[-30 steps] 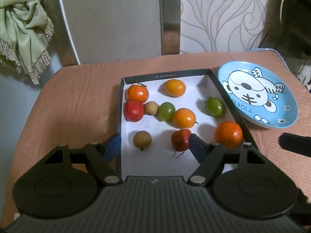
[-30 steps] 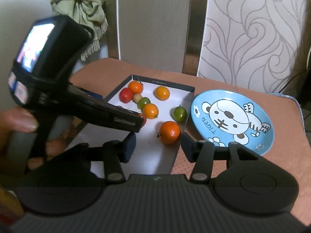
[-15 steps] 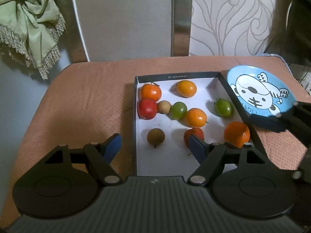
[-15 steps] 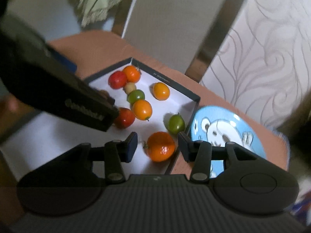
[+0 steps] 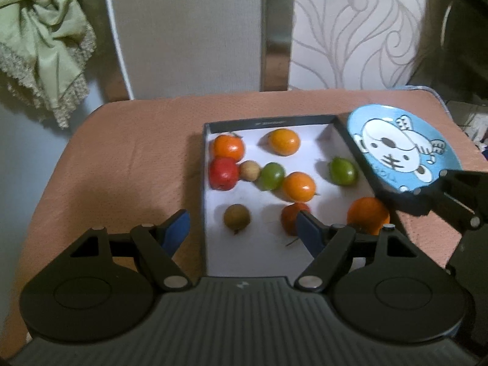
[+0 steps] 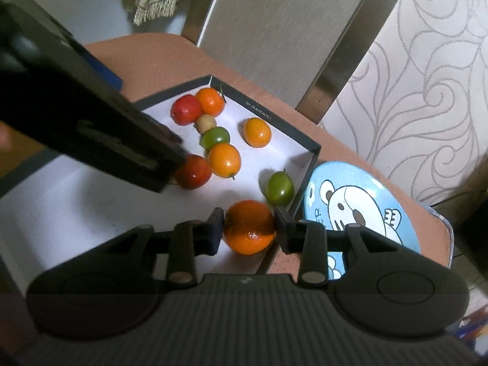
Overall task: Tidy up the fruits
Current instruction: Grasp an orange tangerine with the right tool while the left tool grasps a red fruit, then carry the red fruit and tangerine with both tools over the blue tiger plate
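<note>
1. Right gripper has dropped from beside the box down around the big orange mandarin, and its jaws are closing; both pads look to be against the dimpled rind, one on each side.
2. Since 1 second ago the left gripper has slid off to the left, so its blue left pad now sits over the cloth instead of the box; jaws stand wide, nothing gripped.
3. Shallow rectangular box, dark walls, white matte floor, rests on a salmon, pin-dotted table cover.
4. Inside it: smooth glossy orange fruits, 2 red ones, 2 shiny green ovals, 2 dull brown rough-skinned balls.
5. Mandarin sits in the box's near right corner, close to the wall beside the plate.
6. Plate is round, glazed blue, with a white cartoon tiger; its rim leans on the box edge.
7. Left view alone shows the lower brown ball and the red fruit half hidden by its right pad, plus the right tool's black fingers over the plate.
8. Right view alone shows the pads on the mandarin, its green stem nub, and the left tool's dark body crossing above the box.
9. Green fringed fabric hangs rumpled behind.
</note>
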Action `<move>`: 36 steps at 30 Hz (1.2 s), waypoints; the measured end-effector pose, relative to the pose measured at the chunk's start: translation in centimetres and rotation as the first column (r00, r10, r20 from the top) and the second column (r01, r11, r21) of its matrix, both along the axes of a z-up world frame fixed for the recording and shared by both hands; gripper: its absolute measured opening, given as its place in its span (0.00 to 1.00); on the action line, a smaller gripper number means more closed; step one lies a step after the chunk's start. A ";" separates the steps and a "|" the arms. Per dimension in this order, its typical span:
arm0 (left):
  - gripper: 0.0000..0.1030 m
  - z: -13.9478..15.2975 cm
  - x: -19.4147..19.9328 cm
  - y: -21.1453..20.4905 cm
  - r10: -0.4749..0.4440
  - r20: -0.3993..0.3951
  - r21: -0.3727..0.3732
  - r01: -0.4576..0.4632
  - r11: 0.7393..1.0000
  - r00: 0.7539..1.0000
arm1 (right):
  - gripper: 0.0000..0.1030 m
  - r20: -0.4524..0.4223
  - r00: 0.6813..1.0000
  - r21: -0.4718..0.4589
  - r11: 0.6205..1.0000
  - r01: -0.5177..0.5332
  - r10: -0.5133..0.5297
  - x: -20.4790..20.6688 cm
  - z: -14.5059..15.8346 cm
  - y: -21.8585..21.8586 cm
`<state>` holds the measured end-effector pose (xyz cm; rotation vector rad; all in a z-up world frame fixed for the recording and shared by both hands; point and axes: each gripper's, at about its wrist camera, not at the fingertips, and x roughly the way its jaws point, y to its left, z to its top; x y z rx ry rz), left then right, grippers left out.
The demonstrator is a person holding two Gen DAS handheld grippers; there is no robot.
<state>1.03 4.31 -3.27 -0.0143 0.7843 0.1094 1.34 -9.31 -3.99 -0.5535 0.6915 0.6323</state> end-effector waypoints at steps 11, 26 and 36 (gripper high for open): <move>0.65 -1.8 2.5 -3.6 -0.101 -0.056 0.005 0.102 0.995 0.993 | 0.38 -0.163 0.984 0.175 0.980 0.100 -0.071 -2.1 2.7 -3.6; 0.32 -3.4 3.2 -3.4 -0.083 -0.126 -0.019 0.081 0.997 0.989 | 0.38 -0.201 0.968 0.272 0.941 0.203 -0.151 -3.0 3.9 -7.0; 0.32 -0.2 1.8 -3.7 -0.093 -0.072 -0.042 0.090 0.995 0.993 | 0.38 -0.225 0.938 0.336 0.883 0.327 -0.262 -2.1 3.8 -10.4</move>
